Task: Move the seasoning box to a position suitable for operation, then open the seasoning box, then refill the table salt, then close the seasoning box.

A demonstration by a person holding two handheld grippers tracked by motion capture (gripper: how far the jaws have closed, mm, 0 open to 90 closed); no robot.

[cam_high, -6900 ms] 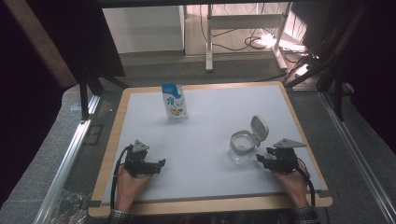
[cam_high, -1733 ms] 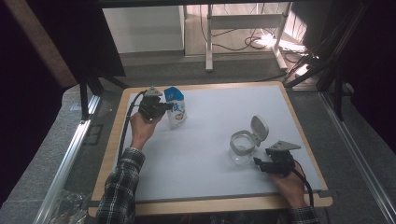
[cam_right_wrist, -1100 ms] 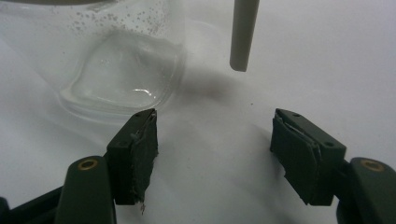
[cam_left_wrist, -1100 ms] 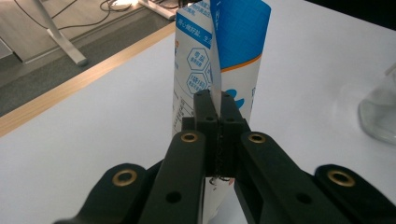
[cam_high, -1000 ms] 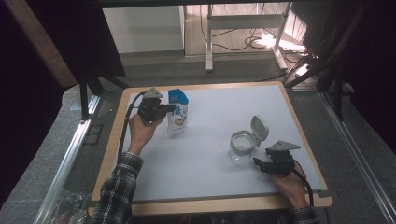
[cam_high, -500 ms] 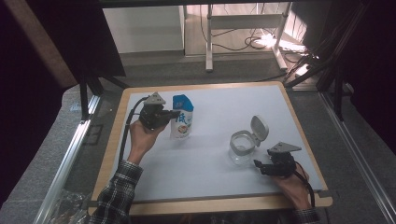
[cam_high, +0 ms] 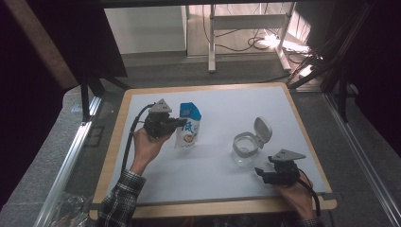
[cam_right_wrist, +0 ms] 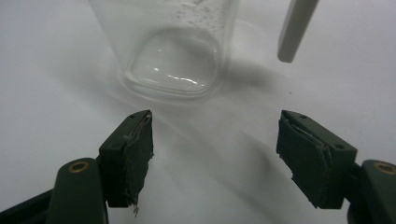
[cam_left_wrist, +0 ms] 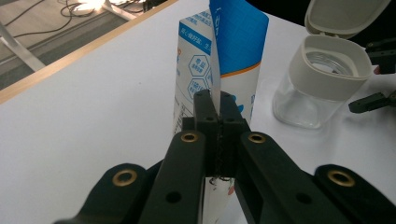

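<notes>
Pouch [cam_high: 188,126]: blue-white, upright | left jaws pinch its edge | right jaws wide, before jar [cam_high: 246,150]

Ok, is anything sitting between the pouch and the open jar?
Nothing visible: bare white tabletop lies between the pouch, pinched in the left claw, and the open jar.

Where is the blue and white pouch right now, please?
In the high view, the pouch is left of centre on the table, pinched by the left gripper, with the open jar to its right.
</notes>
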